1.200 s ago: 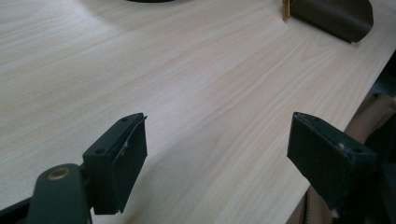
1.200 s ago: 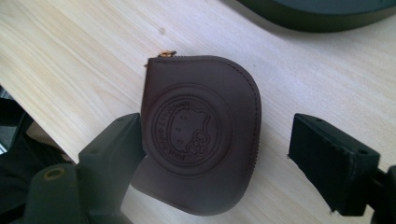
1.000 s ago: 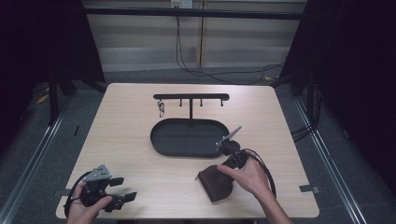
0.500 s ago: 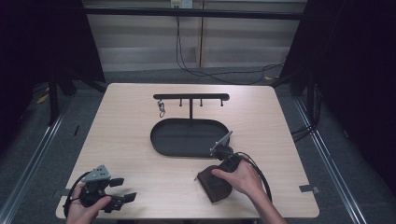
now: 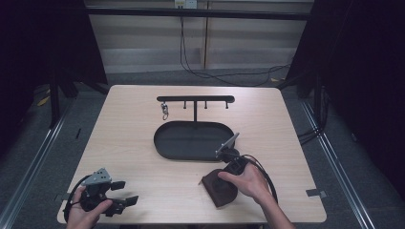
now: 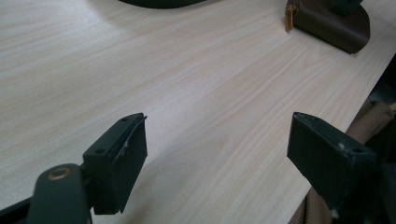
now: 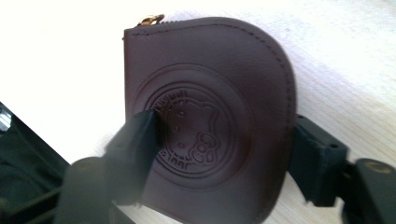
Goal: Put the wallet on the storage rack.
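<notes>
Right gripper (image 7: 224, 154) sits over the brown leather pouch (image 7: 210, 116), jaws straddling it: one pad lies on the embossed round emblem at about 9 o'clock of the face, the other stands at the curved edge at 3 o'clock. Jaws have just been closing with the pouch between them (whether both pads already press cannot be told).

In the high view the pouch (image 5: 217, 190) lies flat on the table (image 5: 138, 138) near its front edge, at 5 o'clock from the black oval tray (image 5: 165, 143). A black hook rack (image 5: 196, 99) rises behind the tray at 12 o'clock.

Left gripper (image 5: 122, 192) rests at the front-left corner, jaws wide apart and empty, pouch well away at 3 o'clock.
</notes>
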`<state>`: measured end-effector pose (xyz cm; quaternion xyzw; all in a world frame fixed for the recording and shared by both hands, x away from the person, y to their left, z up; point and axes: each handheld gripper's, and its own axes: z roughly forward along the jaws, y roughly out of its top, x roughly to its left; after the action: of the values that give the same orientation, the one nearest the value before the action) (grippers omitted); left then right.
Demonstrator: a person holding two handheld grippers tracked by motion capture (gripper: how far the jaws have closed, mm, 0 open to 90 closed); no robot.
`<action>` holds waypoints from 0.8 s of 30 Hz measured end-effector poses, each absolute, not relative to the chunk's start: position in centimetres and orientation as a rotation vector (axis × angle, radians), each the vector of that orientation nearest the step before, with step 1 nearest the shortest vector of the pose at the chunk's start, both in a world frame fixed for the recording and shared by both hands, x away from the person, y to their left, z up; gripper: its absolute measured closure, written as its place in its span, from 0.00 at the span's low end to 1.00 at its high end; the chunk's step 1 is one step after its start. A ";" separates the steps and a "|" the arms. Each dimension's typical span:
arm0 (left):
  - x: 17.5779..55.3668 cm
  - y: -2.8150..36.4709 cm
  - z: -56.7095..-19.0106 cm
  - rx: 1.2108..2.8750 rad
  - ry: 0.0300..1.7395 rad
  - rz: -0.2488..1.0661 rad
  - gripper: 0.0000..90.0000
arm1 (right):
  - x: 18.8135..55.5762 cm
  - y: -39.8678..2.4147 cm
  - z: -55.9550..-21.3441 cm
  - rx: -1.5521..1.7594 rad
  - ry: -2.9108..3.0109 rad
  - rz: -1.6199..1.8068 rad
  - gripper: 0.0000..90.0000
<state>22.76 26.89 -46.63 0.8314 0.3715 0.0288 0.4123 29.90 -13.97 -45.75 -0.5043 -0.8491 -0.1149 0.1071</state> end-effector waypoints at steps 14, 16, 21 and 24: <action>22.8 26.7 -46.7 2.080 0.923 0.043 0.22 | 29.6 -15.2 -44.4 -1.499 -2.511 -0.404 0.67; 22.8 26.7 -46.7 2.077 0.919 0.043 0.22 | 29.4 -15.2 -44.2 -1.506 -2.518 -0.420 0.71; 22.9 26.7 -46.7 2.089 0.925 0.054 0.21 | 29.2 -15.4 -43.3 -1.509 -2.528 -0.420 0.79; 22.9 26.7 -46.8 2.088 0.930 0.048 0.21 | 29.2 -15.5 -42.8 -1.509 -2.541 -0.409 0.79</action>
<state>22.87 26.70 -46.80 0.8309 0.3703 0.0192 0.4148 29.23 -15.49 -42.75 -0.5041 -0.8490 -0.1367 0.0792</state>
